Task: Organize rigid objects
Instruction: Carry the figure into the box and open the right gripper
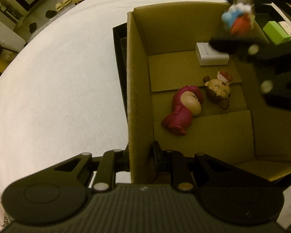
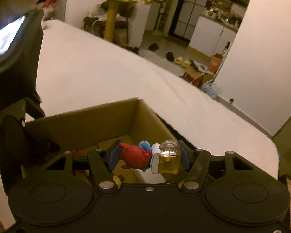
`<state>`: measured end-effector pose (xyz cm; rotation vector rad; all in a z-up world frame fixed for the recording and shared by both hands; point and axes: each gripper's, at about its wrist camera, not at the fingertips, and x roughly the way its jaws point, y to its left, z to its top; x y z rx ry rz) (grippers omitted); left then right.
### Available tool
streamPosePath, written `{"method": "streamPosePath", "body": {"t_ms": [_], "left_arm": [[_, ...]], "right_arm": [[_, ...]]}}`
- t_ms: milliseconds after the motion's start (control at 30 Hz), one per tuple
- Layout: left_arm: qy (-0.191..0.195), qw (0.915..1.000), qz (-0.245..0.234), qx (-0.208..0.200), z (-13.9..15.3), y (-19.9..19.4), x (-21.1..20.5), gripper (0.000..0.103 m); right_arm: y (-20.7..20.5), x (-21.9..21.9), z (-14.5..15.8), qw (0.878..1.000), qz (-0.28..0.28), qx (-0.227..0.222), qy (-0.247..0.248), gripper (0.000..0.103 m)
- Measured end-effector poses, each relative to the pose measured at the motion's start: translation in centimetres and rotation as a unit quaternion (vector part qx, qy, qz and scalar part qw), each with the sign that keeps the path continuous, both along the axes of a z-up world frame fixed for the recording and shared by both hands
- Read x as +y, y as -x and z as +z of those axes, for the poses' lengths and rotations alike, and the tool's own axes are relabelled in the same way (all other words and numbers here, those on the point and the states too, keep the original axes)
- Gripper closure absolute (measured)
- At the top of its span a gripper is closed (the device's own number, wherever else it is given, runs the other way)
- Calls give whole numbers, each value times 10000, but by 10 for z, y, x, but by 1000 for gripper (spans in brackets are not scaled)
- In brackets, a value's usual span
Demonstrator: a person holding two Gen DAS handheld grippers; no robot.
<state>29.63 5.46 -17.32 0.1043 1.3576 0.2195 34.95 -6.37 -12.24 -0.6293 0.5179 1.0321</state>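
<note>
An open cardboard box [image 1: 137,81] stands on a white table [image 1: 58,81]. Inside lie a magenta figurine [image 1: 181,109], a brown-haired doll head [image 1: 218,91] and a white block [image 1: 211,55]. My left gripper [image 1: 141,155] straddles the box's near left wall, one finger inside and one outside, shut on that wall. My right gripper [image 2: 148,158] is shut on a red, blue and white toy with a clear yellow base [image 2: 155,158] and holds it above the box [image 2: 99,120]. In the left wrist view the right gripper [image 1: 238,17] and toy [image 1: 237,20] hang blurred over the box's far right corner.
A black tray [image 1: 119,58] lies under the box's left side. A green block [image 1: 276,33] and pale items sit in a black container [image 1: 269,9] at the far right. The left gripper's body [image 2: 13,101] fills the left of the right wrist view. Room clutter lies beyond the table.
</note>
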Motion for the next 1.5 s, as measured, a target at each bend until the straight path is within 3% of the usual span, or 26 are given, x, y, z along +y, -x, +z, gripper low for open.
{"method": "streamPosePath", "body": {"t_ms": [400, 800, 1000, 1167, 1500], "left_arm": [[19, 10000, 13, 3, 1, -1, 2, 85], [45, 10000, 1, -17, 1, 1, 4, 85], [95, 9999, 65, -7, 2, -1, 7, 86], [40, 10000, -2, -18, 3, 0, 4, 86], [33, 10000, -1, -14, 2, 1, 3, 86]], "right_arm": [[15, 26, -15, 9951, 645, 83, 743, 44], [8, 38, -26, 9895, 629, 496, 1204, 43], [3, 42, -26, 9889, 584, 765, 1128, 41], [2, 39, -23, 9902, 522, 708, 1084, 41], [9, 7, 3, 9956, 372, 683, 527, 36]]}}
